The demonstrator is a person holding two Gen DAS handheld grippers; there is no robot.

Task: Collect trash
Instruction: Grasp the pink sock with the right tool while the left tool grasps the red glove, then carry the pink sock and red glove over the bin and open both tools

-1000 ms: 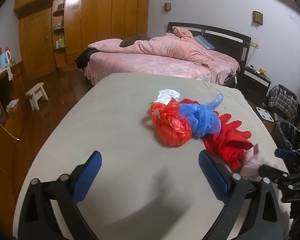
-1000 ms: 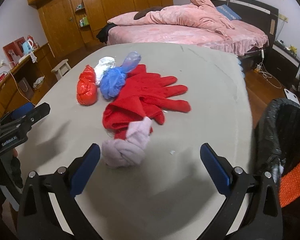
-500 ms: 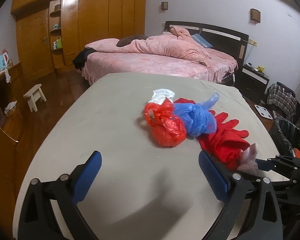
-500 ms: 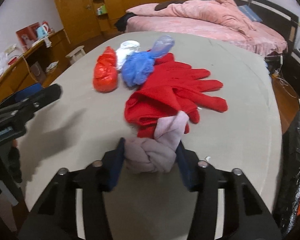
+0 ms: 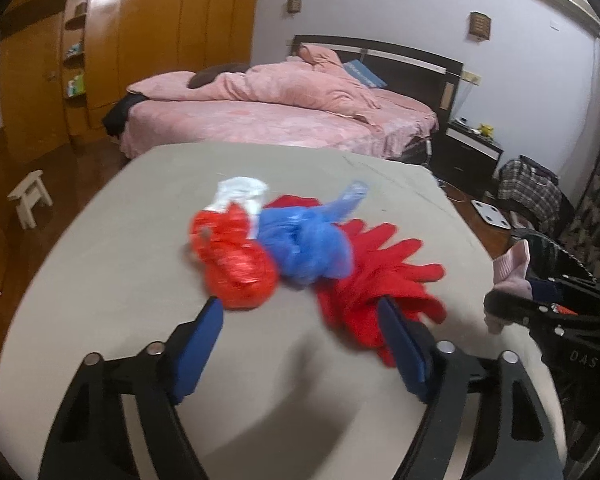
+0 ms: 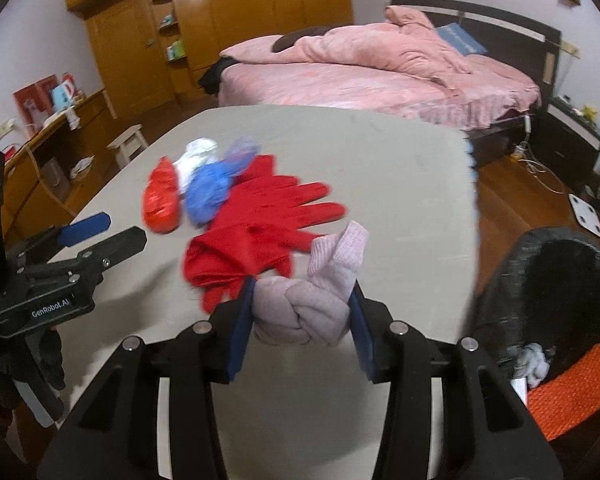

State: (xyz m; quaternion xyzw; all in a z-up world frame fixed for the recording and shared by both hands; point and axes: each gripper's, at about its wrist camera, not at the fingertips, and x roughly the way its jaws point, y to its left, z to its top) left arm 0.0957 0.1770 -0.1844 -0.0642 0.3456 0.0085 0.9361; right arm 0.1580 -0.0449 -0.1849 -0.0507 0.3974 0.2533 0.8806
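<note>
On the table (image 6: 400,168): one red bag (image 5: 236,264), one blue bag (image 5: 312,246), one white bag (image 5: 240,190), one pair of red gloves (image 6: 260,220), one knotted pink sock (image 6: 304,308). Beside the table, one black bin (image 6: 540,280). Right gripper (image 6: 300,320), tilted downward: pads clamped on the pink sock, held between the fingers with the gloves just beyond their tips. Left gripper (image 5: 300,344), tilted downward: jaws parted, just been narrowing, nothing between them; red bag ahead of the left finger, gloves by the right finger.
</note>
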